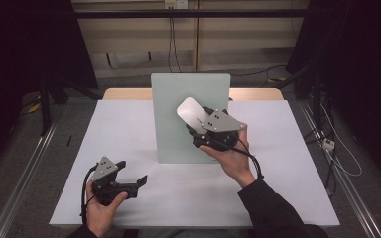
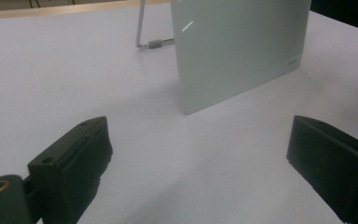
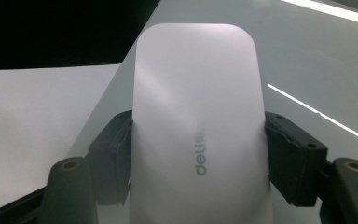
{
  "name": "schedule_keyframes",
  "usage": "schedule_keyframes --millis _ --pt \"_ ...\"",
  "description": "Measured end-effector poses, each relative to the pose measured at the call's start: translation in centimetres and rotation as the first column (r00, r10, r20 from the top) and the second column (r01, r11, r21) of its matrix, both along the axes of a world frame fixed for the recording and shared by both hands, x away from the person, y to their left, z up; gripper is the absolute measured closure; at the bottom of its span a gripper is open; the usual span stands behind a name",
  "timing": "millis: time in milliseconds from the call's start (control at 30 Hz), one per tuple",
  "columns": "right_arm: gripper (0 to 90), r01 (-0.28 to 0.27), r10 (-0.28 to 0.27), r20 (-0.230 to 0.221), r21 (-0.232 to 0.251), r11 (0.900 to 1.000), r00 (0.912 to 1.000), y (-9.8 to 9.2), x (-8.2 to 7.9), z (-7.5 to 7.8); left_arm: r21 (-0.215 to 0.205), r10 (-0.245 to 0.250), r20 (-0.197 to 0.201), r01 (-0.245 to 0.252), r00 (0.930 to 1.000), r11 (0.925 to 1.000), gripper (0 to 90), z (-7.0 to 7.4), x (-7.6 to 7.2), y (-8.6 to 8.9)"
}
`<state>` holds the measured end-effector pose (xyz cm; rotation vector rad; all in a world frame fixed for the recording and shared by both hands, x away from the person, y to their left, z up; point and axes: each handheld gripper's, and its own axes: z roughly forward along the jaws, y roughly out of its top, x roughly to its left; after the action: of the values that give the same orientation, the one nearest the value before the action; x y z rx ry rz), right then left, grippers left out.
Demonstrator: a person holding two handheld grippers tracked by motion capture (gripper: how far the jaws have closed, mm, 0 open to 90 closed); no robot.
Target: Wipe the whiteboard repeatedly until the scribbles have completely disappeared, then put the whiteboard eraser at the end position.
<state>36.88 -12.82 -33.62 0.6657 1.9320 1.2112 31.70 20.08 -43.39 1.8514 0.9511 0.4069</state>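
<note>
Jaws of the right gripper (image 1: 194, 120) clamp a white mouse (image 1: 190, 112) before the upright pale panel (image 1: 171, 134); the left gripper (image 1: 134, 172) rests apart, jaws spread. Left gripper view: 2 jaws wide, nothing between, panel (image 2: 233, 51) ahead. Right gripper view: pads press the mouse (image 3: 198, 116) on both sides.

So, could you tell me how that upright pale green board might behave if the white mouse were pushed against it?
The pale green board looks rigid, so it probably would not flex. It stands on one edge with a thin wire prop behind, so a firm push might tip or slide it on the smooth white table cover. The white mouse, clamped in the right claw, looks glossy and could slip.
</note>
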Motion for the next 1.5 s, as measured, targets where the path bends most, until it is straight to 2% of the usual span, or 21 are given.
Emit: schedule_keyframes --millis 133,167,267,567,633,733,800,1067,1133,1300,1433,1500 --pt "31.5 -0.014 0.014 -0.030 0.008 1.000 0.9994 -0.3 -0.1 -0.2 0.007 -0.005 0.006 0.005 1.0000 1.0000 6.1 0.0 0.0 0.0" --pt "31.5 -0.020 0.020 -0.040 0.009 1.000 0.9990 -0.4 -0.1 -0.3 -0.003 -0.005 0.002 0.005 1.0000 1.0000 6.1 0.0 0.0 0.0" --pt "31.5 -0.038 0.039 -0.066 0.014 0.999 0.9970 -0.5 -0.2 -0.4 0.003 -0.001 -0.005 0.002 1.0000 1.0000 6.1 -0.1 0.1 0.2" --pt "31.5 -0.100 0.101 -0.145 0.013 0.995 0.9843 -0.2 -0.7 -0.7 -0.002 -0.003 0.002 0.003 1.0000 1.0000 6.1 0.0 0.1 0.1" --pt "31.5 -0.111 0.110 -0.133 0.001 0.994 0.9850 -0.2 -1.0 -0.8 0.001 -0.004 0.002 0.004 1.0000 1.0000 6.1 0.0 0.1 0.1" --pt "31.5 -0.121 0.120 -0.147 0.003 0.993 0.9817 -0.5 -1.1 -1.1 0.011 -0.009 -0.001 0.009 1.0000 0.9999 6.1 0.0 0.0 0.0" --pt "31.5 -0.125 0.122 -0.162 -0.005 0.992 0.9791 -0.7 -1.2 -1.4 0.001 -0.006 0.002 0.006 1.0000 1.0000 6.1 -0.1 0.0 0.1" --pt "31.5 -0.162 0.151 -0.225 -0.029 0.986 0.9626 -1.3 -1.5 -2.7 0.014 -0.011 -0.007 0.011 0.9999 0.9998 6.1 -0.1 0.1 0.0" --pt "31.5 -0.168 0.155 -0.227 -0.040 0.985 0.9614 -1.4 -1.7 -2.9 0.007 -0.006 -0.009 0.006 0.9999 1.0000 6.1 -0.2 0.1 0.1" --pt "31.5 -0.184 0.168 -0.258 -0.041 0.982 0.9516 -1.8 -1.8 -3.1 -0.006 0.001 -0.014 -0.001 0.9999 1.0000 6.1 -0.2 0.1 0.2" --pt "31.5 -0.203 0.180 -0.296 -0.049 0.978 0.9382 -1.9 -1.9 -3.8 0.005 -0.010 -0.011 0.010 0.9999 0.9999 6.1 -0.1 0.1 0.2" --pt "31.5 -0.221 0.190 -0.320 -0.062 0.973 0.9280 -1.8 -2.0 -4.3 0.005 -0.005 -0.010 0.005 0.9999 1.0000 6.1 -0.1 0.1 0.1"
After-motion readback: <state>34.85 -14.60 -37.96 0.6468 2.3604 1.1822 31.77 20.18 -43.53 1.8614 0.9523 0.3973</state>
